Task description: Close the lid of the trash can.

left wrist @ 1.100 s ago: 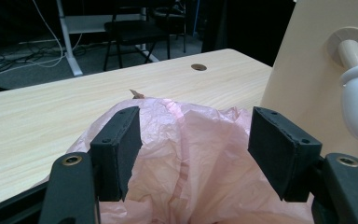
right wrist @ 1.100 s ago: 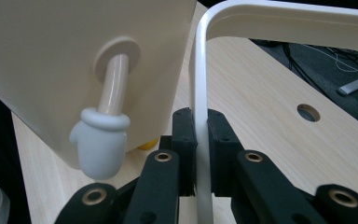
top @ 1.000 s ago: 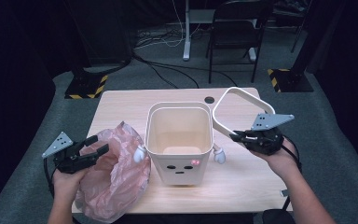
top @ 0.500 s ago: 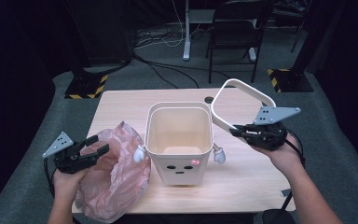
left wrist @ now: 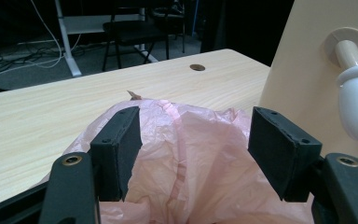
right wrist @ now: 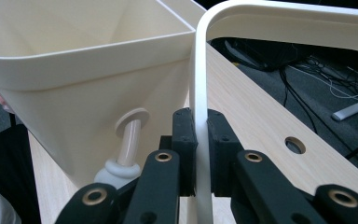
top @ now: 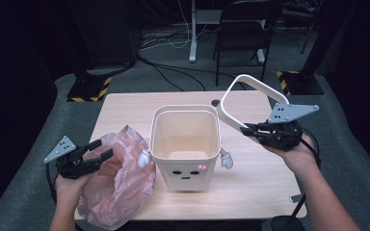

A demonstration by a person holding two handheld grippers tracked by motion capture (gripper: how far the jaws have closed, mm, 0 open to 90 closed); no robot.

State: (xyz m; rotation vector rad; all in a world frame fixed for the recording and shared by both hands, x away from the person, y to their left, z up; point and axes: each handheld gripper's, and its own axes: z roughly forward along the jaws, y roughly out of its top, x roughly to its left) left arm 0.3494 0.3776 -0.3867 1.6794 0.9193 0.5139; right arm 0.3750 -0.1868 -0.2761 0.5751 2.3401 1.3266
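Risk: white ring frame (top: 250, 103), pinched edge-on in right gripper (top: 250, 131) fingers at frame right, could slip; left gripper (top: 103, 149) fingers wide apart over pink bag (top: 118, 185), gripping nothing.

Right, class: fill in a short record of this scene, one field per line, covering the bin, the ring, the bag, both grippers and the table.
bin: cream bin with a printed face, upright on the table, open top
ring: white frame, raised and tilted beside the bin
bag: pink plastic bag, crumpled left of the bin
right gripper: right gripper clamped on the ring's edge
left gripper: left gripper jaws apart, bag between them, pads not pressing
table: light wooden table, cable hole near its far edge
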